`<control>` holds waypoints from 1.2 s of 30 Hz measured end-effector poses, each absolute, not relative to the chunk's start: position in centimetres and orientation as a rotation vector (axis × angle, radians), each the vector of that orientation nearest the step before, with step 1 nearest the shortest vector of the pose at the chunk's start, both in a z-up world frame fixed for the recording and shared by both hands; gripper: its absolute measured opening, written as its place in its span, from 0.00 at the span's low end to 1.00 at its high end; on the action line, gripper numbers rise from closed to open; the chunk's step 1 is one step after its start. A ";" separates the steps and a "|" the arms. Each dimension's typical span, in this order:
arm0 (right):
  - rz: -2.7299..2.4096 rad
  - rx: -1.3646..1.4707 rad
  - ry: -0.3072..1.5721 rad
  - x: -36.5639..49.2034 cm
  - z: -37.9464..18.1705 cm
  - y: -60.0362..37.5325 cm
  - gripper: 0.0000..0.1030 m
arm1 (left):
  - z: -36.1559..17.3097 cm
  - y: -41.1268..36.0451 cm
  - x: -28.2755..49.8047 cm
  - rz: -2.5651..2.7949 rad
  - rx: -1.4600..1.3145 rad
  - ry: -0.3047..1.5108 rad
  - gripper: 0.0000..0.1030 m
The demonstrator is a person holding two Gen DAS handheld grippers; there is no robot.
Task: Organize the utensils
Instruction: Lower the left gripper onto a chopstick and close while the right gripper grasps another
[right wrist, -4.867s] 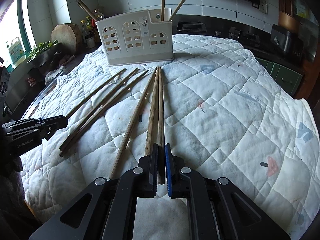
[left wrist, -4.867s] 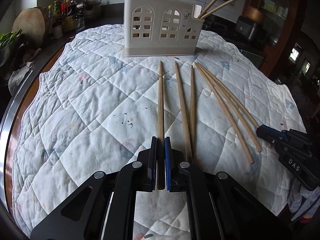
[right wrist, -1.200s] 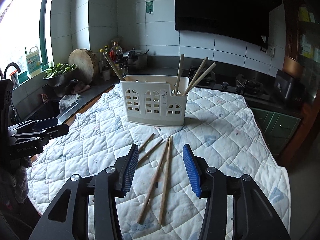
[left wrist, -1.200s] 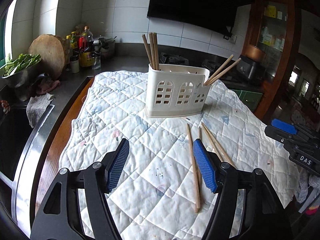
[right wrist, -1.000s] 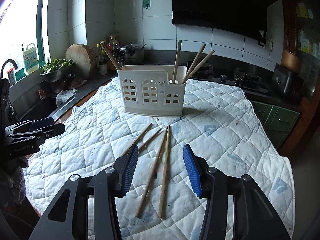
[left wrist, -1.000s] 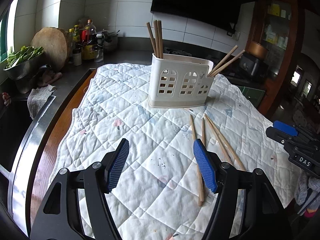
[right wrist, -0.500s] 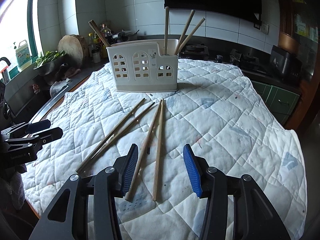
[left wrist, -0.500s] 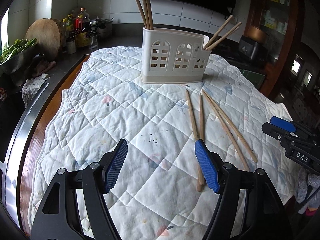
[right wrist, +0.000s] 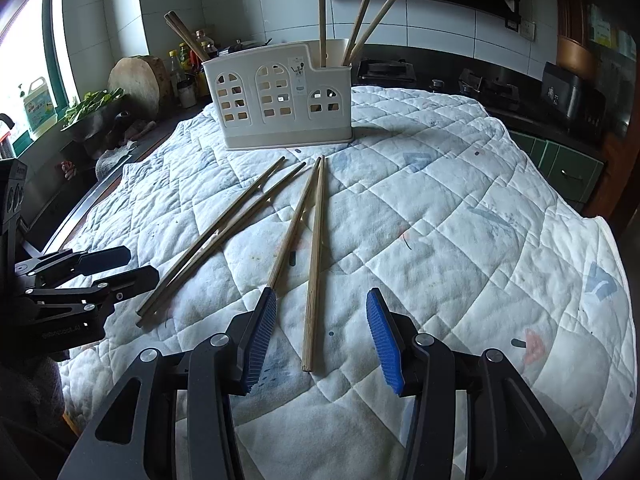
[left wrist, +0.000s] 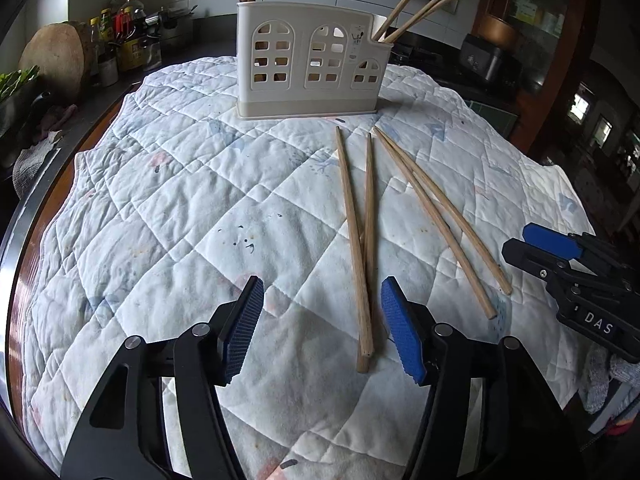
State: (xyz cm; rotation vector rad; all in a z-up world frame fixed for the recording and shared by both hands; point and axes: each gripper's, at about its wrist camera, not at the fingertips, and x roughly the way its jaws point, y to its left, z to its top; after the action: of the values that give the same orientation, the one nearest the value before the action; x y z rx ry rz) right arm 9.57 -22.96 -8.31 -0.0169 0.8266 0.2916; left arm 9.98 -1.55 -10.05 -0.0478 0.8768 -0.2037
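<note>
Left wrist view: my left tool (left wrist: pixel 320 326) gapes wide, holding nothing; right tool (right wrist: pixel 322 336) likewise. Four chopsticks (left wrist: pixel 354 240) lie loose on the quilted bench (left wrist: pixel 180 208), near the holder (left wrist: pixel 308 60). Step: next pickup. I judge each tool must descend and close on one stick.

Daylight from window (right wrist: pixel 36 60) at left, quilt (right wrist: pixel 460 200) bright, background dim, fisheye bending edges, focus sharp
</note>
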 end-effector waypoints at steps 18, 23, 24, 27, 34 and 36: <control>0.295 -0.023 0.856 9.6 -9.3 -22.8 0.42 | -11.5 -2.2 11.4 -0.225 -0.027 0.923 0.27; 0.306 -0.025 0.869 9.8 -9.6 -22.5 0.30 | -11.5 -1.8 11.6 -0.192 -0.023 0.918 0.13; 0.310 -0.024 0.870 9.8 -9.7 -22.4 0.29 | -11.5 -1.7 11.7 -0.192 -0.029 0.919 0.12; 0.318 -0.026 0.879 10.1 -10.0 -22.0 0.23 | -11.5 -1.7 11.6 -0.194 -0.035 0.921 0.11; 0.325 -0.043 0.893 10.9 -10.6 -21.2 0.15 | -11.6 -1.8 11.6 -0.223 -0.050 0.912 0.11; 0.321 -0.043 0.901 11.2 -10.9 -21.2 0.14 | -11.7 -1.9 11.4 -0.229 -0.037 0.903 0.11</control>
State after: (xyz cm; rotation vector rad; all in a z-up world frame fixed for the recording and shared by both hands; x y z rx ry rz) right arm 11.19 -21.15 -10.87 -0.0433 0.9011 0.3213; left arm 11.43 -1.89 -11.71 -0.0370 0.9035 -0.2285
